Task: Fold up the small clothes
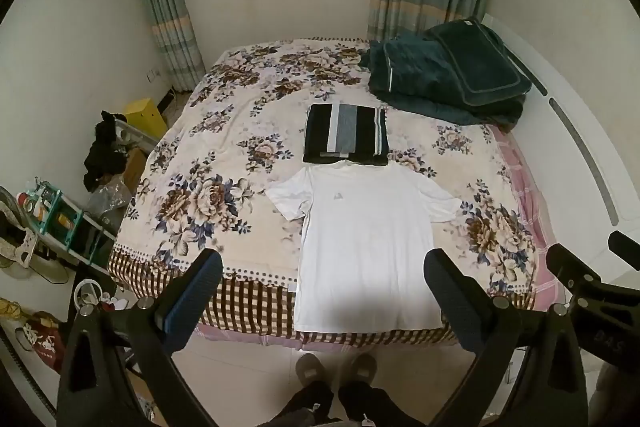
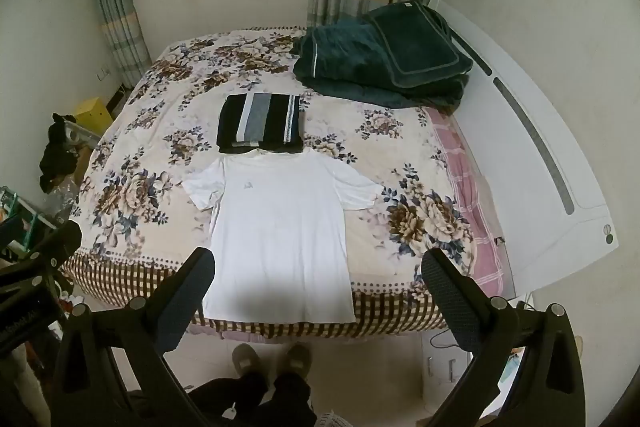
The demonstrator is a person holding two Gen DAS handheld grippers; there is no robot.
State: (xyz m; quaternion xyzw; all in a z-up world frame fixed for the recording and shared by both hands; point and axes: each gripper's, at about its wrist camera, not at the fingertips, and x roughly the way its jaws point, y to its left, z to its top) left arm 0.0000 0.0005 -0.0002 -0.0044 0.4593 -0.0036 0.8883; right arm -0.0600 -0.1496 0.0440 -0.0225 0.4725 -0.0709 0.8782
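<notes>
A white T-shirt (image 1: pixel 368 243) lies flat on the flowered bed cover (image 1: pixel 208 163), collar toward the far side, hem hanging over the near edge; it also shows in the right wrist view (image 2: pixel 280 231). A folded pile of dark striped clothes (image 1: pixel 346 135) sits just beyond its collar, also seen in the right wrist view (image 2: pixel 260 123). My left gripper (image 1: pixel 324 267) is open and empty, held above the hem. My right gripper (image 2: pixel 318 265) is open and empty, also above the hem. Neither touches the shirt.
A dark green folded blanket (image 1: pixel 448 75) lies at the bed's far right by the white headboard (image 2: pixel 540 163). Shelves and clutter (image 1: pixel 60 211) stand on the floor to the left. The person's slippers (image 1: pixel 336 367) are at the bed's near edge.
</notes>
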